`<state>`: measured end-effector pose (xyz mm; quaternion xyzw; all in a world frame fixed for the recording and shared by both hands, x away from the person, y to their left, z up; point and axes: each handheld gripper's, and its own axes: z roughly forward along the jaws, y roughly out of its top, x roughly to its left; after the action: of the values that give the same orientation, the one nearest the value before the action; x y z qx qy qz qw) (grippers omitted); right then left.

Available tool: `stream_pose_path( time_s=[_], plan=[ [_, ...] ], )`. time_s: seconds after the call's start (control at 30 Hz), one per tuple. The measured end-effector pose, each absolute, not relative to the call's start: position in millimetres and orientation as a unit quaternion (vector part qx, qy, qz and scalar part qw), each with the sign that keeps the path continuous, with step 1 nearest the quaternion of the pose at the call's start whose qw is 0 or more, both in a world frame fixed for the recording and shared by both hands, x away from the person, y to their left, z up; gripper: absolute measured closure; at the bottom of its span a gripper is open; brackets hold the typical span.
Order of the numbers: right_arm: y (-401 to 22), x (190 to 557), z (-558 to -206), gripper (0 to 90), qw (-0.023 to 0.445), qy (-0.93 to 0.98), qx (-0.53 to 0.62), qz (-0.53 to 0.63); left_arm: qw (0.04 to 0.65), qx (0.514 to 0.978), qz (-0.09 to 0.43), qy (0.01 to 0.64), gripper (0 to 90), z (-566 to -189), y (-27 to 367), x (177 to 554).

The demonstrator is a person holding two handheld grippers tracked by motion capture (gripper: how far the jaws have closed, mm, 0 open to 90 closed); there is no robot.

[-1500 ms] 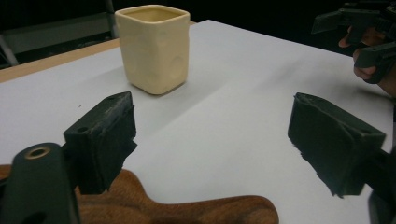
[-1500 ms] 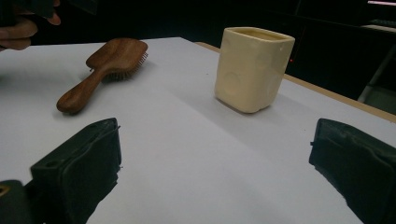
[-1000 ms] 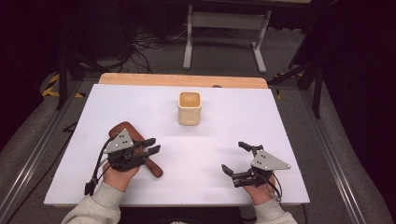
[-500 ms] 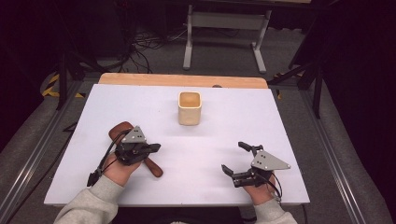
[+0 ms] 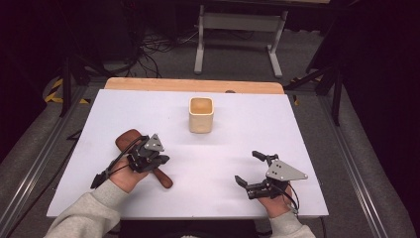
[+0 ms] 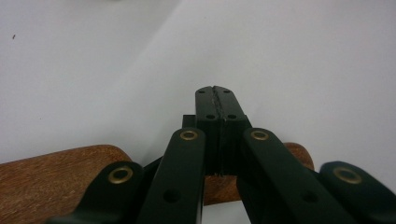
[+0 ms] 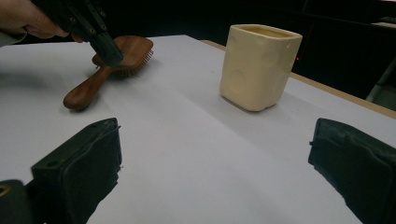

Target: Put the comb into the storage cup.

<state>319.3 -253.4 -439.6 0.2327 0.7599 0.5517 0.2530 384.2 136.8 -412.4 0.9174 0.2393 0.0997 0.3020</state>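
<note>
A brown wooden hairbrush (image 5: 128, 139) lies bristles down on the white table (image 5: 277, 124) at the near left, its handle (image 5: 164, 179) pointing toward the front edge. My left gripper (image 5: 164, 158) hangs over the brush's neck with its jaws pressed together; in the left gripper view the closed left gripper (image 6: 218, 105) has nothing between its tips and the handle (image 6: 56, 172) runs underneath. My right gripper (image 5: 246, 167) rests open at the near right, holding nothing. The right gripper view looks between the right gripper's (image 7: 215, 172) wide jaws at the hairbrush (image 7: 126, 51) and a cream cup (image 7: 259, 65).
The cream square cup (image 5: 201, 115) stands upright at the table's middle back. A wooden strip (image 5: 193, 85) borders the far edge. Beyond it are a metal stand (image 5: 237, 22) and floor cables. Bare table lies between the two grippers.
My left gripper has shifted right and slightly forward over the brush, and its jaws have closed. The right gripper, cup and brush stayed put.
</note>
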Motion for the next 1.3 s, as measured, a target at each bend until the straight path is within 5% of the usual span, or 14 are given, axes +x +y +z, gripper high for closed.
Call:
stream_pose_path(
  time_s=[0.5, 1.3],
  plan=[
    [-253.8, 319.6, -439.5, 2.8, 0.250, 0.760, 0.232, 0.553, 0.202, 0.950, 0.077, 0.223, 89.9, -406.2, 128.3, 396.8],
    [-253.2, 320.2, -440.0, 2.8, 0.245, 0.760, 0.231, 0.555, 0.160, 0.956, 0.023, 0.245, 89.9, -418.4, 126.9, 405.4]
  ],
)
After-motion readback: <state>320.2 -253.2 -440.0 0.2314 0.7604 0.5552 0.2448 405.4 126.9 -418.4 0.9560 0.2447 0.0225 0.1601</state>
